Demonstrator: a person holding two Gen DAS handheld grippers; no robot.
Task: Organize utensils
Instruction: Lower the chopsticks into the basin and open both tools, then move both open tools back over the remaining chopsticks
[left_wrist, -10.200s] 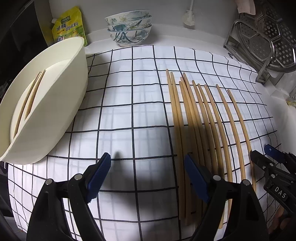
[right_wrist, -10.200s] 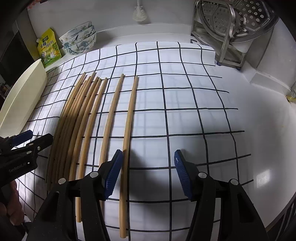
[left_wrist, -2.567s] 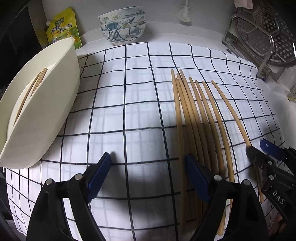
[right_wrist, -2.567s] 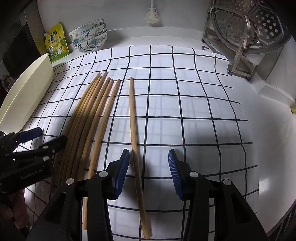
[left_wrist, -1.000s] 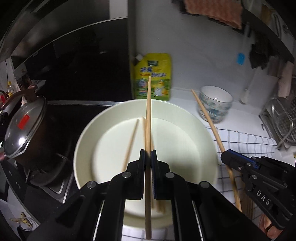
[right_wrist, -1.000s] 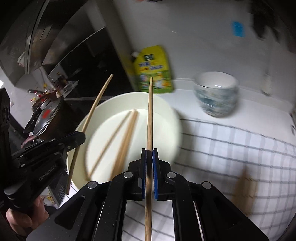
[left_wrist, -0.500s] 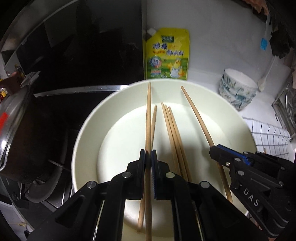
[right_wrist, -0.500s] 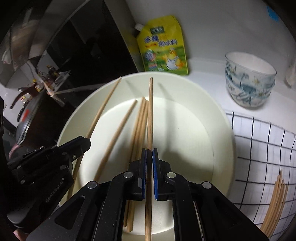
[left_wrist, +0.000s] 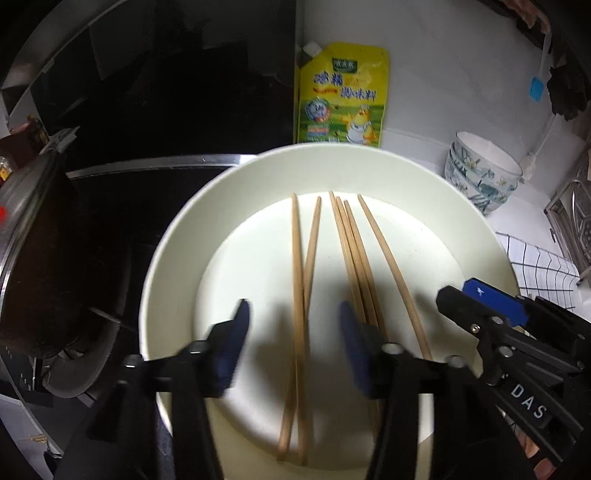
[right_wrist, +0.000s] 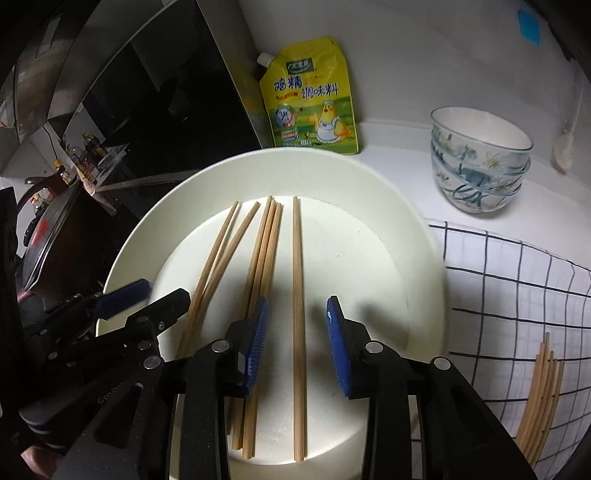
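Surroundings: a yellow seasoning pouch (right_wrist: 312, 98) stands against the white wall behind the basin. To its right, stacked floral bowls (right_wrist: 480, 160) sit on the white surface (right_wrist: 399, 155). A black-grid white cloth (right_wrist: 517, 280) covers the surface right of the basin; a bundle of chopsticks on the cloth (right_wrist: 541, 387) lies near the right edge of the right wrist view. Left of the basin are a dark cooktop (left_wrist: 140, 206) and a lidded pot (left_wrist: 33, 236). A metal rack (left_wrist: 572, 218) shows at the far right of the left wrist view.

Container: a cream round basin (right_wrist: 369, 184) holds six chopsticks lying flat on its floor. In the right wrist view, a crossed pair (right_wrist: 221, 254) lies at left, a tight group of three (right_wrist: 267, 251) in the middle, and a single chopstick (right_wrist: 297, 266) at right, apart from the group.

Left tool (left_wrist: 291, 345): fingers spread, nothing held; it hovers above the crossed pair, which passes under the gap. Fingers appear motion-blurred.

Right tool (right_wrist: 297, 345): fingers spread, nothing held; the single chopstick runs under the gap between its blue pads (right_wrist: 340, 350), touching neither.

Both tools sit over the near rim of the basin, side by side.
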